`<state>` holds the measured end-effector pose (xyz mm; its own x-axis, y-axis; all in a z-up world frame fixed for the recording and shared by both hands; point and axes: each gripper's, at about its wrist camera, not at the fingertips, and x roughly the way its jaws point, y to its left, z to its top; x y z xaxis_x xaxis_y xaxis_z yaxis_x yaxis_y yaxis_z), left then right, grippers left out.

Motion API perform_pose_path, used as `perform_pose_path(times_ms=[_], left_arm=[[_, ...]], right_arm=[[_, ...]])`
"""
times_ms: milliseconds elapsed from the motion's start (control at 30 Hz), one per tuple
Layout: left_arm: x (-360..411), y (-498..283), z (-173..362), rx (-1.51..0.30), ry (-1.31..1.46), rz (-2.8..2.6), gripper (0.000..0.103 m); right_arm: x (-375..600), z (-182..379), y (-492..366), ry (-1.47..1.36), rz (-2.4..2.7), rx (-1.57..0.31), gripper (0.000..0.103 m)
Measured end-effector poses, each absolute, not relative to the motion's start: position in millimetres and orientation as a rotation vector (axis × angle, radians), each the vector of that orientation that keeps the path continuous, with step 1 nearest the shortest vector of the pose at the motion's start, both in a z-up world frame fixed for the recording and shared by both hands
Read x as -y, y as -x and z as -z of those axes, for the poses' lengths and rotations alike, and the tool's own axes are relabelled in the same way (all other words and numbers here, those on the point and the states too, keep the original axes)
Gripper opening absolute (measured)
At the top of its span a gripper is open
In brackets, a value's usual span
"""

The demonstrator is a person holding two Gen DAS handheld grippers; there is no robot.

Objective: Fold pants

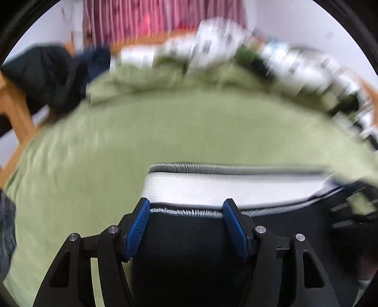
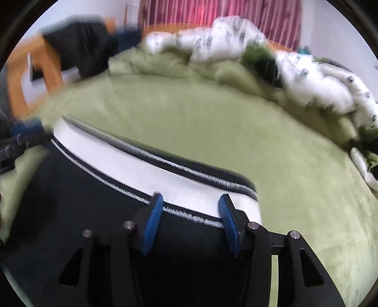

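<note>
Waistband (image 1: 226, 186) of the black pants (image 2: 70, 200) runs crosswise just ahead of both wide-open grippers, left gripper (image 1: 186, 207) and right gripper (image 2: 190, 204) at opposite ends.

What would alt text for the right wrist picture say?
The right tool, its blue fingers spread apart, sits at the white waistband of black pants lying on a green bedspread. Behind lie a rumpled white patterned duvet and red curtains.

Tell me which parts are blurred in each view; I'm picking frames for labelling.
Left wrist view: pillows and green bedspread smear badly; the pants' waistband stays fairly sharp. Right wrist view: milder blur, worst at the left edge.
</note>
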<state>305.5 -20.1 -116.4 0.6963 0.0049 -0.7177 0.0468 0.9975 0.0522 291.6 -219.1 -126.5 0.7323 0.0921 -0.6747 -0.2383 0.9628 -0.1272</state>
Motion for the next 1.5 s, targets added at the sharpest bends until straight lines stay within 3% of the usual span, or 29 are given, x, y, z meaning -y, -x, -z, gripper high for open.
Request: perform_pose_path(times_ms=[100, 267, 567, 867, 1167, 1400, 1467, 1500], left_arm=[[21.8, -295.0, 110.1, -0.747, -0.058, 0.050, 0.070], [21.1, -279.1, 113.6, -0.818, -0.077, 0.050, 0.070], [16.5, -169.2, 125.1, -0.876, -0.040, 0.139, 0.070], [5.4, -100.1, 123.4, -0.873, -0.028, 0.057, 0.070], [5.0, -18.9, 70.9, -0.810, 0.072, 0.091, 0.072], [24.8, 37.2, 31.7, -0.733, -0.018, 0.036, 0.080], [27.3, 52.9, 23.8, -0.715, -0.010, 0.031, 0.081], [29.2, 57.9, 20.0, -0.705, -0.008, 0.023, 0.083]], right_arm=[[233.2, 125.3, -289.7, 0.136, -0.207, -0.737, 0.048], [233.3, 119.3, -276.5, 0.156, -0.170, -0.742, 0.048], [219.9, 125.4, -160.8, 0.220, -0.179, -0.723, 0.048], [227.8, 131.6, -99.0, 0.171, -0.098, -0.808, 0.048], [234.4, 65.9, -7.0, 0.104, -0.033, -0.712, 0.049], [243.0, 27.4, 51.3, 0.054, 0.042, -0.682, 0.056], [246.5, 20.5, 65.8, 0.048, 0.074, -0.672, 0.065], [247.9, 17.3, 71.7, 0.051, 0.088, -0.657, 0.077]])
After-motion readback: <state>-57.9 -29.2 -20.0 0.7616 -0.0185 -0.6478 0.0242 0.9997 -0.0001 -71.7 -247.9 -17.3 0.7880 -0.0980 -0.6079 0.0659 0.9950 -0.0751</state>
